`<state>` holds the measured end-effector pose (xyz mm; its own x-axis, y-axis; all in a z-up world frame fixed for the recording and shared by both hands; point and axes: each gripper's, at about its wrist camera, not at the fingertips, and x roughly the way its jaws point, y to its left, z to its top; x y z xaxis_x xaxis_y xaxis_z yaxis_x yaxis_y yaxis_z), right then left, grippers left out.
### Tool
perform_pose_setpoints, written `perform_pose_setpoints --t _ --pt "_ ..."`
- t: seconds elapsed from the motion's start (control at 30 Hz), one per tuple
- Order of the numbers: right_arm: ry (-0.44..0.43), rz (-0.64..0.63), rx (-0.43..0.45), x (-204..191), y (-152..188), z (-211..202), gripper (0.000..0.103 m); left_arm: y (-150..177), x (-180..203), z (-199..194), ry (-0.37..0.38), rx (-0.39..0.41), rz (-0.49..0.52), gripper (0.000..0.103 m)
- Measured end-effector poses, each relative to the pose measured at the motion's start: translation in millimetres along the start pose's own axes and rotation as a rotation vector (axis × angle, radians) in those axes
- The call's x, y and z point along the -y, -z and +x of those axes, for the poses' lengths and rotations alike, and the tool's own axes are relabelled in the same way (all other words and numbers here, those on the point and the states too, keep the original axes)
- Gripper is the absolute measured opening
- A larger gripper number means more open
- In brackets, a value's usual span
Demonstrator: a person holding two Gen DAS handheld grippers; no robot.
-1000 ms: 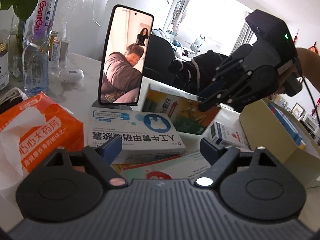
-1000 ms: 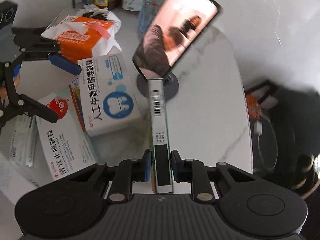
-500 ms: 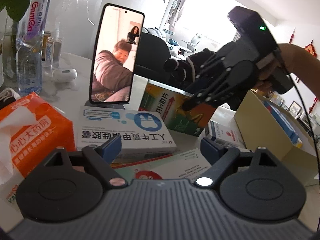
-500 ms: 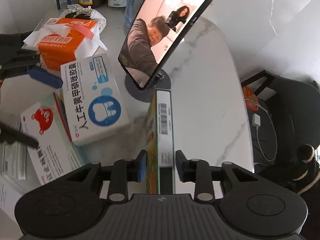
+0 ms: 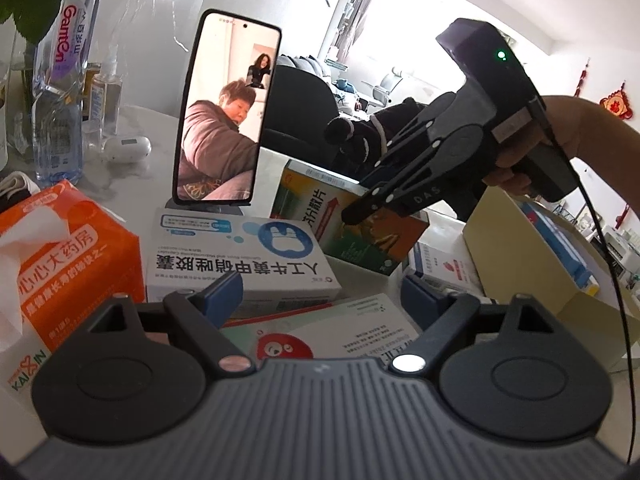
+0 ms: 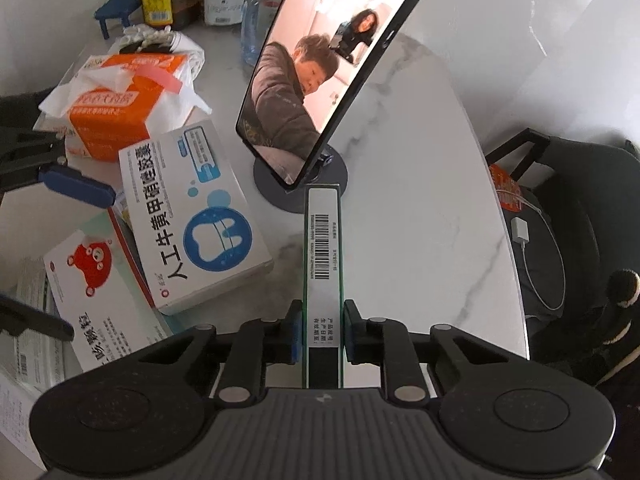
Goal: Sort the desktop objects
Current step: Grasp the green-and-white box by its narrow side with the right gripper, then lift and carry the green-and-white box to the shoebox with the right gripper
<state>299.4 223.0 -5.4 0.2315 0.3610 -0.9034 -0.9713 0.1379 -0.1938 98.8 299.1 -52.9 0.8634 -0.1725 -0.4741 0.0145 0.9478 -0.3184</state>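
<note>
1. The green medicine box [image 6: 323, 264] is the thing in hand: it stands on edge between the pads of the right gripper [image 6: 320, 332], its barcoded spine facing up toward the camera, running straight ahead of the fingers toward the base of the phone stand [image 6: 300, 184].
2. The right gripper is closed tight on the box's two broad faces, gripping it at the near end. In the left wrist view the same box [image 5: 352, 228] hangs tilted under the fingers, its lower corner close to the tabletop; whether it touches I cannot tell.
3. The left gripper [image 5: 320, 292] stands wide apart and holds nothing. Just ahead of it lie the white-and-blue medicine box [image 5: 240, 256] and the red-bear leaflet box [image 5: 320, 340]; the orange tissue pack [image 5: 60, 256] is off to its left.
4. To the right of the left gripper sits the open cardboard box [image 5: 520, 264], already holding a blue item; it seems the likely sorting bin.
5. Judged from this, the step is carrying the gripped box away. Lift straight up first, so the far end clears the phone [image 6: 328, 76] and its stand directly ahead.
6. Keep the squeeze firm: a grip at one end lets the long box swing or pivot.
7. Hold the left gripper back, clear of the path to the bin.
</note>
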Motion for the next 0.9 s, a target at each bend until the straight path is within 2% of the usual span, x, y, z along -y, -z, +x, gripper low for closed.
perform_pose_setpoints --t 0.4,0.7,0.9 --pt "0.023 0.201 0.093 18.2 22.2 -59.7 0.022 -1.0 17.3 -9.3 0.025 0.015 0.024 0.088" --pt "0.087 0.387 0.146 26.7 51.9 -117.9 0.022 -1.2 36.0 -14.7 0.069 0.028 0.05 0.089" --pt "0.157 0.524 0.148 36.6 82.2 -156.6 0.021 -1.5 47.6 -17.6 0.102 0.04 0.057 0.09"
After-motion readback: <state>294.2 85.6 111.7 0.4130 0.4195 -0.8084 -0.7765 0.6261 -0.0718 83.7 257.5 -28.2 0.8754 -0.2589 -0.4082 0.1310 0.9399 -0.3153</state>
